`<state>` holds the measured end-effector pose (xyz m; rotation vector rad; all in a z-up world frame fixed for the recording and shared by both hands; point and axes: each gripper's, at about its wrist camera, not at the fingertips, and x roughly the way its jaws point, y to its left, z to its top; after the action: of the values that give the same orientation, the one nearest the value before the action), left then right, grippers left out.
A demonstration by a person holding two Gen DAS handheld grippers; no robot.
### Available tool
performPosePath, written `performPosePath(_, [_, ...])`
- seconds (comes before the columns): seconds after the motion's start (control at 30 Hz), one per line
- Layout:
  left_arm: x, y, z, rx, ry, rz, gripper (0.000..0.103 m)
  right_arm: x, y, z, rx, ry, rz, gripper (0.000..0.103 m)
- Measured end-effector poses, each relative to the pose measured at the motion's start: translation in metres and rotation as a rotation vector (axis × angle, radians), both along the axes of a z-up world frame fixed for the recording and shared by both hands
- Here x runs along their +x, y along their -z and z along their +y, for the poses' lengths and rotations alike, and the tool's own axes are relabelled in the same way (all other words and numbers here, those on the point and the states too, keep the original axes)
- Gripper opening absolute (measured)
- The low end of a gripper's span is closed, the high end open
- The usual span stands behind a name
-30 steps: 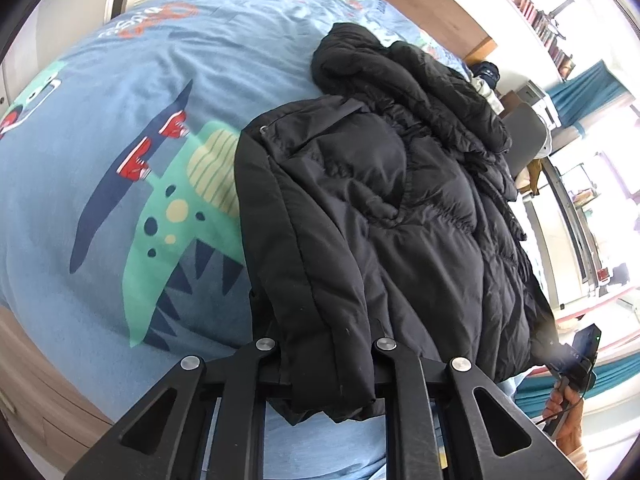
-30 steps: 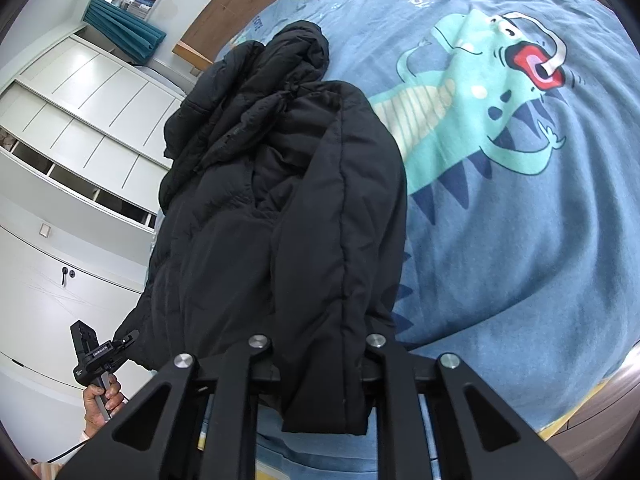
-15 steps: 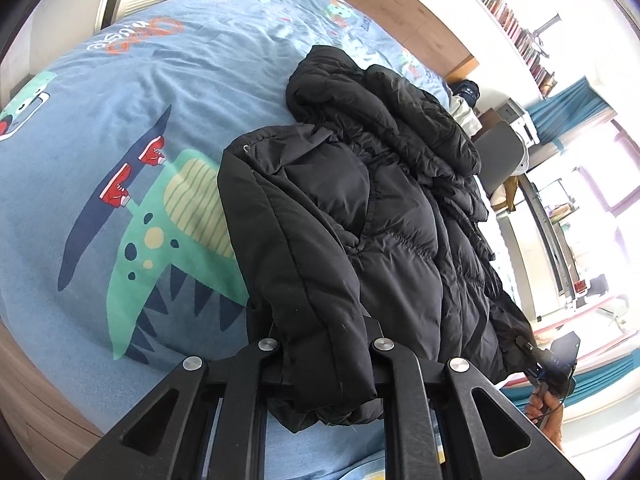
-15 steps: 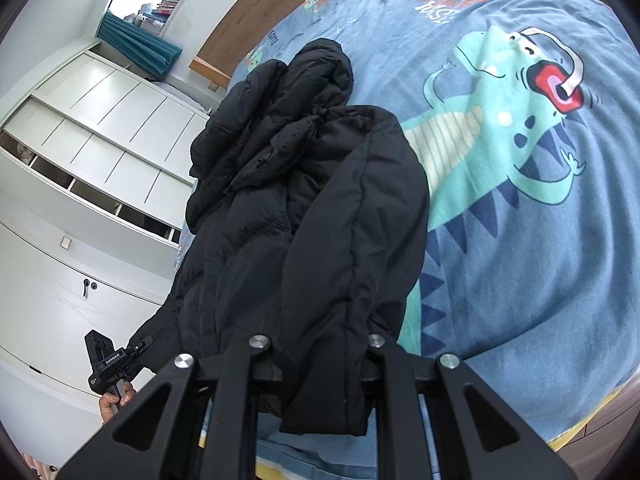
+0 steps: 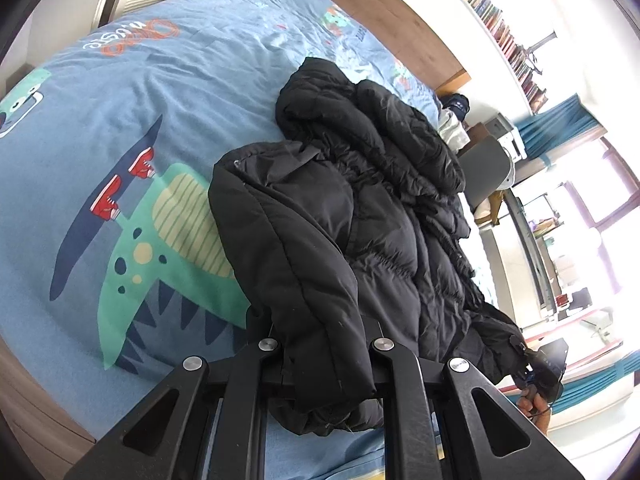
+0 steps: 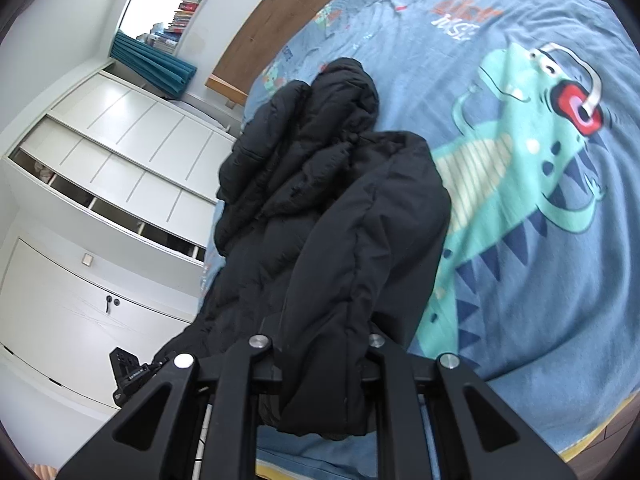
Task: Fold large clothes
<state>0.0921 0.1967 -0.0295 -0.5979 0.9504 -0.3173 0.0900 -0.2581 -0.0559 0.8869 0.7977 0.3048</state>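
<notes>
A black puffer jacket (image 5: 360,216) lies lengthwise on a blue dinosaur-print bedspread (image 5: 120,140), its hood at the far end. My left gripper (image 5: 324,344) is shut on the jacket's near hem and lifts it off the bed. In the right wrist view the same jacket (image 6: 320,208) runs away from me, and my right gripper (image 6: 320,340) is shut on the other side of the near hem. The right gripper also shows at the lower right of the left wrist view (image 5: 540,364), and the left gripper at the lower left of the right wrist view (image 6: 128,372).
A wooden headboard (image 5: 380,12) stands at the far end of the bed. White wardrobe doors (image 6: 100,200) are on the left of the right wrist view. A grey chair (image 5: 488,168), teal curtains (image 5: 560,124) and a bookshelf (image 5: 500,28) lie beyond the bed.
Both grippers have risen and pulled back with the hem, so the jacket's near end is lifted and more of the bed shows. The grips have not changed.
</notes>
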Motion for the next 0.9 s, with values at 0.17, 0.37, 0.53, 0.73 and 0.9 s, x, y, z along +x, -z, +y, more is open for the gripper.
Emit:
performPosePath(0.17, [0.012,-0.016,0.007,-0.031,0.0,-0.031,0.014,0.009,-0.011,-0.009,0.052,0.025,-0.037,0.014])
performPosePath(0.37, [0.039,-0.046,0.023,-0.088,-0.026,-0.093,0.014,0.034,-0.033,-0.025,0.105,0.079,-0.091,0.014])
performPosePath(0.53, [0.068,-0.073,0.031,-0.121,-0.036,-0.151,0.014,0.062,-0.056,-0.035,0.13,0.117,-0.138,0.014])
performPosePath(0.73, [0.116,-0.11,0.04,-0.179,-0.056,-0.225,0.014,0.103,-0.085,-0.054,0.177,0.169,-0.2,0.013])
performPosePath(0.9, [0.177,-0.142,0.043,-0.197,-0.08,-0.281,0.015,0.154,-0.111,-0.075,0.199,0.227,-0.24,0.013])
